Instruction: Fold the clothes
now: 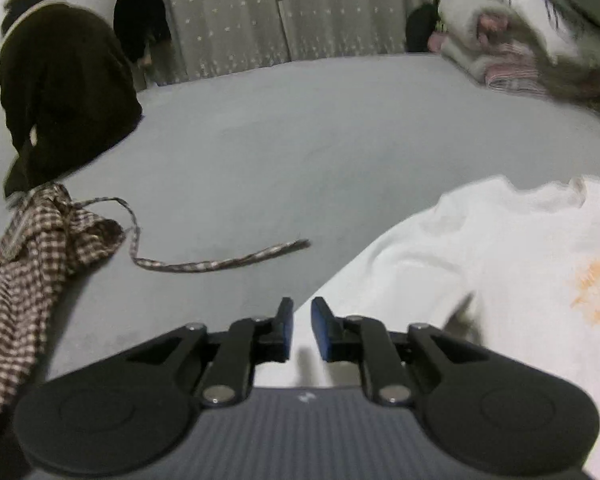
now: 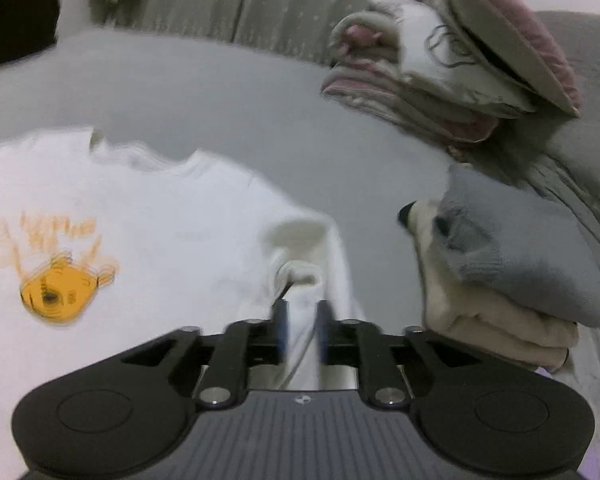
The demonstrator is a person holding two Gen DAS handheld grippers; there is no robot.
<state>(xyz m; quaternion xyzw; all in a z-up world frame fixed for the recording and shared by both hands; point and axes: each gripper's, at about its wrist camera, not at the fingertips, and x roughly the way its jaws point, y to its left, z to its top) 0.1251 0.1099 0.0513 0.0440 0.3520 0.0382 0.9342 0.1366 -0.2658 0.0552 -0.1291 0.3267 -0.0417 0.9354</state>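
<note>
White shirt [image 2: 148, 216] flat on bed [image 1: 260, 128], between both hand-held grippers: left [image 1: 301, 330] spread at its edge, right [image 2: 303, 332] spread astride a fold.

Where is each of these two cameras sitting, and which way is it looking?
Left wrist: sits on the left gripper, looking down across a grey bed; only its black fingers show.
Right wrist: sits on the right gripper, facing folded clothes; only its fingers show.
Shared: the white T-shirt, the bed and the bedding pile.
</note>
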